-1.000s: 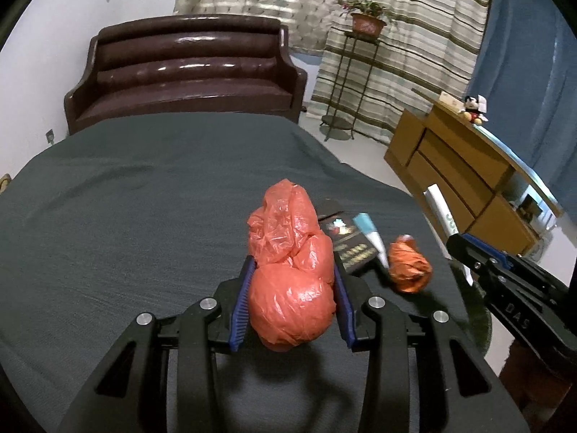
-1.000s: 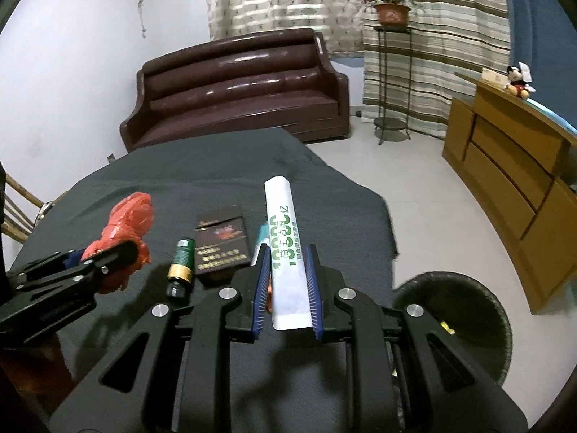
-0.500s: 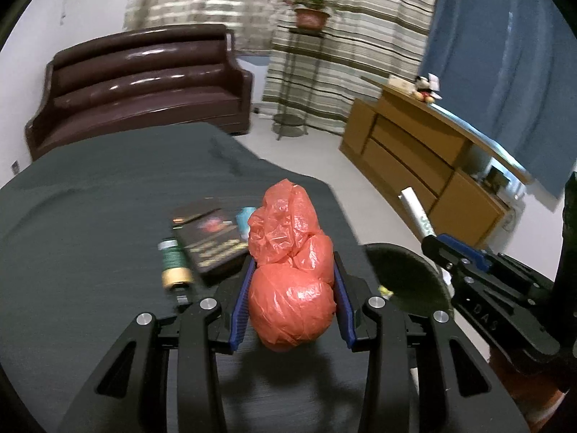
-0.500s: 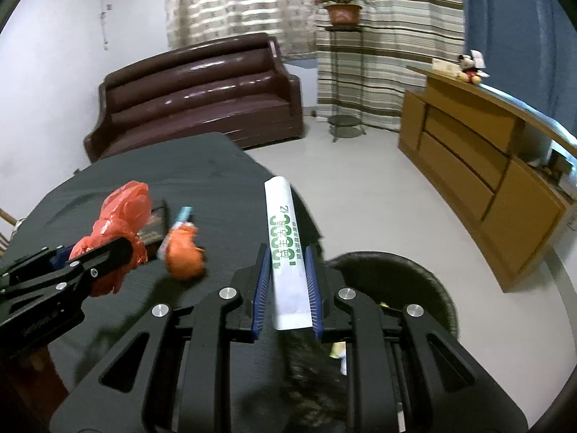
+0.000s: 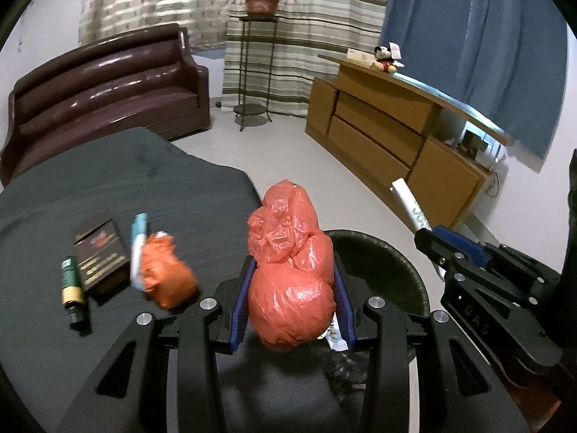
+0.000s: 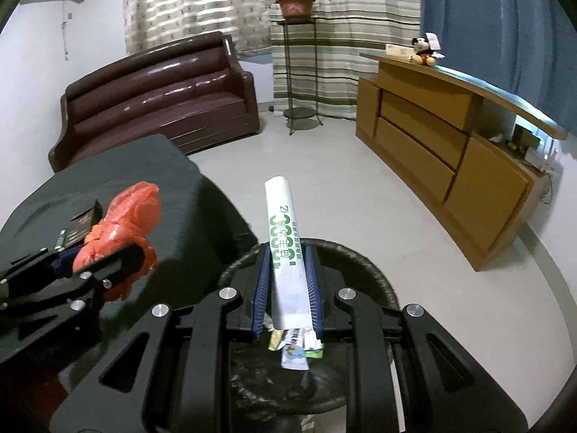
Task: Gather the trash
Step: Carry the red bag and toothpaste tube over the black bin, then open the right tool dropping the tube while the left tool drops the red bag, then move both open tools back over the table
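My left gripper (image 5: 291, 303) is shut on a crumpled orange plastic bag (image 5: 288, 274), held at the table's right edge just above the black trash bin (image 5: 389, 263). My right gripper (image 6: 286, 288) is shut on a white tube with green print (image 6: 285, 249), hanging over the same bin (image 6: 360, 263), where wrappers (image 6: 295, 346) lie inside. On the dark table (image 5: 108, 187) rest a second orange wad (image 5: 166, 278), a light-blue tube (image 5: 137, 249), a dark box (image 5: 99, 252) and a small green bottle (image 5: 71, 287).
A brown leather sofa (image 5: 104, 83) stands behind the table. A wooden sideboard (image 5: 389, 133) with a plush toy (image 5: 386, 59) lines the right wall. A plant stand (image 5: 254, 72) is by the striped curtains. Pale floor (image 6: 342, 187) lies beyond the bin.
Both grippers have swung to the right, from over the table to over the trash bin, each still holding its item. The items on the table now lie to the left.
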Tool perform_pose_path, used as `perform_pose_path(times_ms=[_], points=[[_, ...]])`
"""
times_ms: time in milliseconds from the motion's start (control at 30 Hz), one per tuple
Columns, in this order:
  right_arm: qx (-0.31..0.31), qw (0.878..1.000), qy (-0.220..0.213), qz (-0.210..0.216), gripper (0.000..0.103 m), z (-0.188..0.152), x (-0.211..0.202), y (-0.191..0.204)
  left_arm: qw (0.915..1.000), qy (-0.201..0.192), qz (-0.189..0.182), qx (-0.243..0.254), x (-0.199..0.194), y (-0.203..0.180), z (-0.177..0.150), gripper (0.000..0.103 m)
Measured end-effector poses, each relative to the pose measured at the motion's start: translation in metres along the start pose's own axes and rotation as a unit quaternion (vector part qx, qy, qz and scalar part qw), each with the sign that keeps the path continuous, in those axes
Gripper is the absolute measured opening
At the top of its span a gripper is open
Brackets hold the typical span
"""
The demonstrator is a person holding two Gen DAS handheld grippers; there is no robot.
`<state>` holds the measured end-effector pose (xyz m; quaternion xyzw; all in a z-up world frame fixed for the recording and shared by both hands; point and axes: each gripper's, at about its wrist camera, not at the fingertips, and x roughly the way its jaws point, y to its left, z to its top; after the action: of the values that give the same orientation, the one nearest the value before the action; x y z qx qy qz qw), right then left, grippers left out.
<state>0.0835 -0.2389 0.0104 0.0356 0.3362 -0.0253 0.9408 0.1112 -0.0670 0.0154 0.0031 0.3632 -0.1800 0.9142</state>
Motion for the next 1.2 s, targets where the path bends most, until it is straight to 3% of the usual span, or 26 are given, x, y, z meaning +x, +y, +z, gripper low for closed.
perform_pose_path(times_ms=[433, 500, 567, 900, 1200], points=[[0.034, 0.999, 0.001, -0.019, 0.021, 0.000, 0.011, -0.034, 0.9993, 0.018, 0.000, 0.031, 0.032, -0.029, 0.002, 0.042], [0.041, 0.999, 0.005, -0.017, 0.024, 0.000, 0.014, -0.039, 0.9992, 0.021, 0.004, 0.034, 0.035, -0.030, -0.001, 0.051], [0.047, 0.999, 0.003, -0.021, 0.035, -0.001, 0.015, -0.044, 0.9992, 0.021, 0.007, 0.033, 0.035, -0.029, -0.001, 0.061], [0.056, 0.998, 0.002, -0.024, 0.043, -0.001, 0.014, -0.046, 0.9995, 0.021, 0.013, 0.021, 0.031, -0.026, 0.002, 0.063], [0.032, 0.999, 0.004, -0.005, 0.049, -0.003, 0.009, -0.021, 0.9995, 0.013, 0.030, 0.005, 0.008, -0.006, -0.002, 0.063]])
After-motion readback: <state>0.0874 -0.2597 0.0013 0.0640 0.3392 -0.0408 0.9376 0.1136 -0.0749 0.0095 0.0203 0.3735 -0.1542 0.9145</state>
